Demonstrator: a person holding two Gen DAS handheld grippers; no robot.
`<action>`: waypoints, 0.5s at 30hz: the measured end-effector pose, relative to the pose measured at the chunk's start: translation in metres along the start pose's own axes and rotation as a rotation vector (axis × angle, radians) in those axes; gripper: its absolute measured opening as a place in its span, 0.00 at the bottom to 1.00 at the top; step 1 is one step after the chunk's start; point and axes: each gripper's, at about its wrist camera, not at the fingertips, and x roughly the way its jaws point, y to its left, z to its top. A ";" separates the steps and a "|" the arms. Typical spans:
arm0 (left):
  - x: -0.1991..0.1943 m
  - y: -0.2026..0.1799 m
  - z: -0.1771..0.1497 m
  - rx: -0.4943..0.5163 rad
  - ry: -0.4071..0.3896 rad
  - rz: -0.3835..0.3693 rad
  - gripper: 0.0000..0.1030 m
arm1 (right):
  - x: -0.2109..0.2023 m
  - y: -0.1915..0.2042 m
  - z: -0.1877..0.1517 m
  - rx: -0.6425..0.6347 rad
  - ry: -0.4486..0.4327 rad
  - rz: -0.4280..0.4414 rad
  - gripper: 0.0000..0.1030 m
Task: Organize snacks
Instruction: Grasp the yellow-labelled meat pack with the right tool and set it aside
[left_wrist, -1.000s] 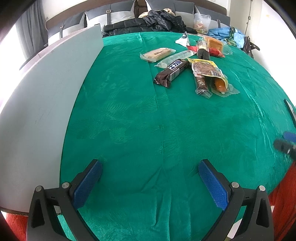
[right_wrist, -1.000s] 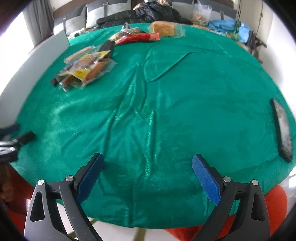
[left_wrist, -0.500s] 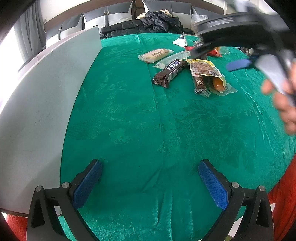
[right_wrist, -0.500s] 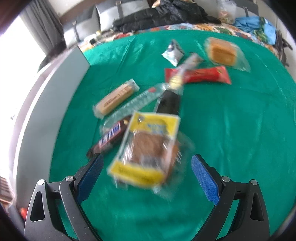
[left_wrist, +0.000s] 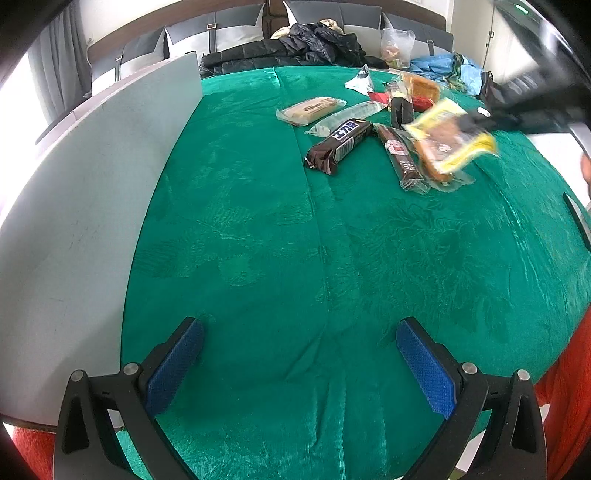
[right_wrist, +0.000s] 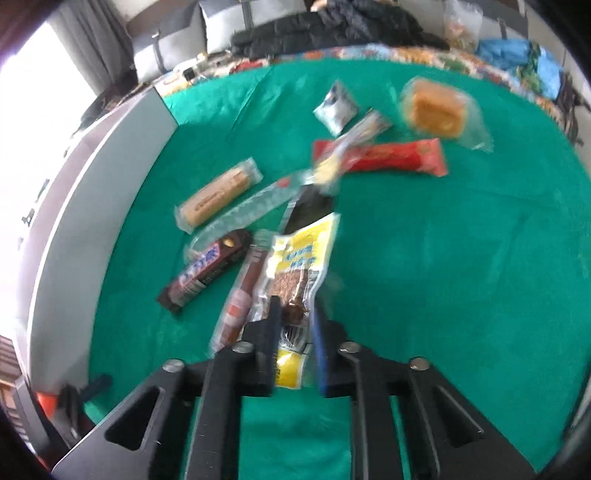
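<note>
Several wrapped snacks lie in a loose pile on the green cloth (left_wrist: 280, 236): a dark chocolate bar (left_wrist: 340, 146), a sausage stick (left_wrist: 400, 157), a biscuit pack (left_wrist: 308, 110) and a red bar (right_wrist: 391, 157). My right gripper (right_wrist: 295, 306) has its jaws closing tight on the yellow packet (right_wrist: 299, 258); the pads pinch its near end. In the left wrist view that packet (left_wrist: 443, 140) hangs blurred just above the pile, with the right gripper (left_wrist: 476, 120) on it. My left gripper (left_wrist: 299, 325) stays open over bare cloth, far from the snacks.
A grey board (left_wrist: 74, 221) runs along the table's left side. A cake in clear wrap (right_wrist: 436, 107) and a small silver packet (right_wrist: 336, 107) lie behind the pile. A dark flat object (left_wrist: 576, 221) sits at the right edge. Jackets (left_wrist: 306, 44) lie on the sofa behind.
My right gripper swung from bare cloth over to the snack pile, shut on the yellow packet and raised it a little. The left gripper has not moved.
</note>
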 end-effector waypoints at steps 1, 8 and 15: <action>0.000 0.000 0.000 -0.001 -0.001 0.000 1.00 | -0.004 -0.006 -0.005 -0.012 -0.004 -0.005 0.13; -0.001 0.000 0.000 -0.004 -0.004 0.002 1.00 | 0.001 -0.082 -0.059 0.045 -0.037 -0.192 0.24; -0.002 0.000 -0.002 -0.011 -0.014 0.008 1.00 | -0.017 -0.114 -0.103 0.075 -0.232 -0.319 0.70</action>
